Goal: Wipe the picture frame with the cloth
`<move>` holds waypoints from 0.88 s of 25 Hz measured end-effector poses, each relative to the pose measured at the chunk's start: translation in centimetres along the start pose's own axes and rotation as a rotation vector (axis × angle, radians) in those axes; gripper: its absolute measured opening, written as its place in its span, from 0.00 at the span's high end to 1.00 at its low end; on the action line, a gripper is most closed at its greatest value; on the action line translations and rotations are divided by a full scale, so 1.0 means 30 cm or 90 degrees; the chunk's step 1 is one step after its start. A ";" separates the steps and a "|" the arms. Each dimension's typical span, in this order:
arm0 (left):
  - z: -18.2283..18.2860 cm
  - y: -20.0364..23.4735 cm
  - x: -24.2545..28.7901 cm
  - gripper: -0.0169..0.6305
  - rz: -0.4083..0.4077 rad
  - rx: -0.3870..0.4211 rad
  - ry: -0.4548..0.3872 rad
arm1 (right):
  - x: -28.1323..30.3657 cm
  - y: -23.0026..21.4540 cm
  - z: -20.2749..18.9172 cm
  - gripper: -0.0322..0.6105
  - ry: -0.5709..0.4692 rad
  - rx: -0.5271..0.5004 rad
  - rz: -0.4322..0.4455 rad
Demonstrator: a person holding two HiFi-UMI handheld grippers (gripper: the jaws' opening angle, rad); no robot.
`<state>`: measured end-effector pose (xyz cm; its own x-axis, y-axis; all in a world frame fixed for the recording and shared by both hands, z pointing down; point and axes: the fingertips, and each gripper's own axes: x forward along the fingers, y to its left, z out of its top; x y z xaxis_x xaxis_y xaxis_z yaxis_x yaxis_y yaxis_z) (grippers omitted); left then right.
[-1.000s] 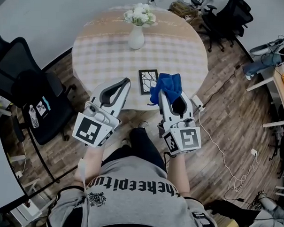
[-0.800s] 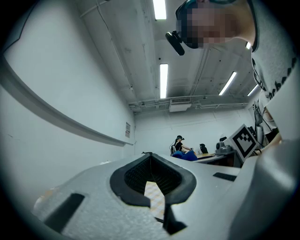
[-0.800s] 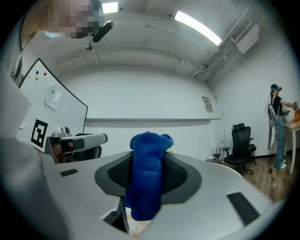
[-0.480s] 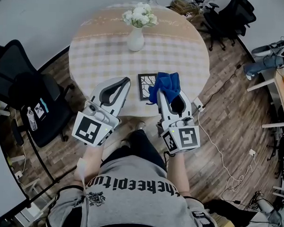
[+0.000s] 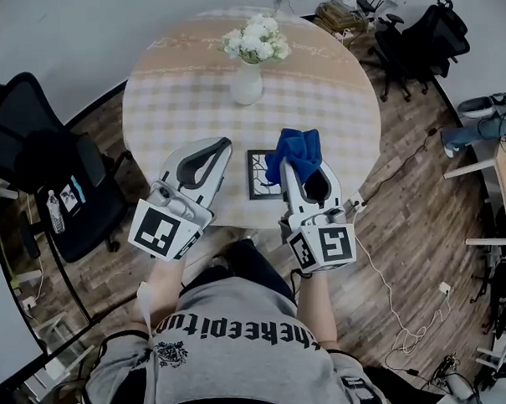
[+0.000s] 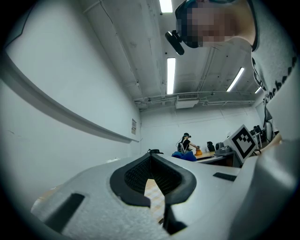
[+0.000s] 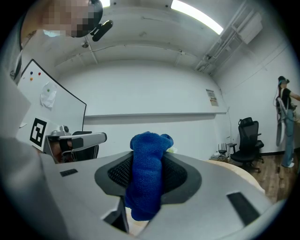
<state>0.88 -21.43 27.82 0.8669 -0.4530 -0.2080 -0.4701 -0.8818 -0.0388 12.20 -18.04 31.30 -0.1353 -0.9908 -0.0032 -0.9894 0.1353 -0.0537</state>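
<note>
The black picture frame (image 5: 259,175) lies flat near the front edge of the round checked table (image 5: 182,93). Its right side is hidden behind my right gripper (image 5: 286,163), which is shut on a bunched blue cloth (image 5: 297,151). The cloth hangs just over the frame's upper right corner. In the right gripper view the blue cloth (image 7: 146,180) is pinched between the jaws of the right gripper (image 7: 147,157) and sticks out above them. My left gripper (image 5: 227,143) hovers left of the frame, shut and empty. Only ceiling and wall show past the left gripper (image 6: 151,157).
A white vase of white flowers (image 5: 249,61) stands mid-table, behind the frame. A black office chair (image 5: 37,158) is at the left, more chairs (image 5: 419,37) at the upper right. A white cable (image 5: 388,266) trails on the wood floor to the right.
Both grippers have moved farther over the table. The frame now sits lower in the head view, between the gripper tips, with the cloth over its upper right corner.
</note>
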 end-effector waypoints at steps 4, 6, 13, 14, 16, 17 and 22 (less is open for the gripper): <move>-0.033 0.055 0.033 0.95 0.024 -0.001 0.012 | 0.080 -0.032 -0.032 0.73 0.017 0.006 0.017; -0.051 0.083 0.046 0.95 0.040 -0.002 0.019 | 0.117 -0.046 -0.054 0.73 0.028 0.012 0.026; -0.125 0.160 0.077 0.95 0.082 -0.013 0.049 | 0.232 -0.084 -0.165 0.73 0.088 0.028 0.050; -0.137 0.168 0.079 0.95 0.087 -0.015 0.054 | 0.245 -0.089 -0.189 0.73 0.101 0.030 0.053; -0.162 0.183 0.082 0.95 0.096 -0.020 0.065 | 0.264 -0.098 -0.236 0.73 0.125 0.036 0.057; -0.175 0.190 0.085 0.95 0.100 -0.022 0.070 | 0.271 -0.103 -0.260 0.73 0.136 0.040 0.060; -0.228 0.218 0.098 0.95 0.114 -0.030 0.091 | 0.291 -0.123 -0.383 0.73 0.192 0.058 0.067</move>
<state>1.49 -29.43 33.64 0.7865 -0.6139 -0.0668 -0.6133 -0.7892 0.0324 14.04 -27.13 42.94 -0.2595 -0.9237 0.2818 -0.9622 0.2224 -0.1571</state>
